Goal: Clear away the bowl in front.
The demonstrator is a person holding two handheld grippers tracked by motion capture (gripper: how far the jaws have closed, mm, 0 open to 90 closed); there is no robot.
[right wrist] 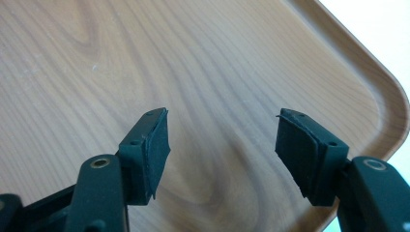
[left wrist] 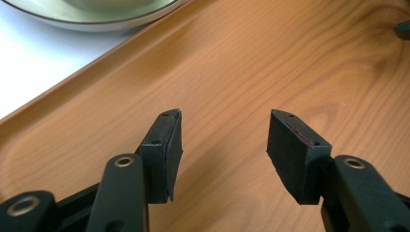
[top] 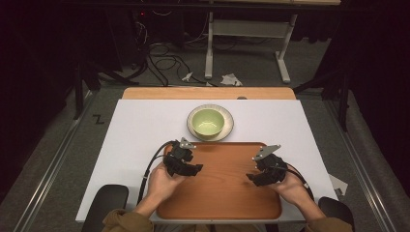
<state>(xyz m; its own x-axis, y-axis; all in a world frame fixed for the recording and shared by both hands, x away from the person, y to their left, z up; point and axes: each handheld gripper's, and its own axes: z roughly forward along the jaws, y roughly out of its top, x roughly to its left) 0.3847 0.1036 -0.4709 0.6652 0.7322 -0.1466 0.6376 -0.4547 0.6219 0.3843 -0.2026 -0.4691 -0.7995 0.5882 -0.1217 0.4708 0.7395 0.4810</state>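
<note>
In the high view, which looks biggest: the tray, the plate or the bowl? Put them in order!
1. Tray, by far the biggest.
2. Plate, next.
3. Bowl, smallest; it sits on the plate inside its rim.

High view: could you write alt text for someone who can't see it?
A person holds the left hand-held gripper and right hand-held gripper, both open, over a wooden tray on a white table. A green bowl sits on a plate beyond it.
</note>
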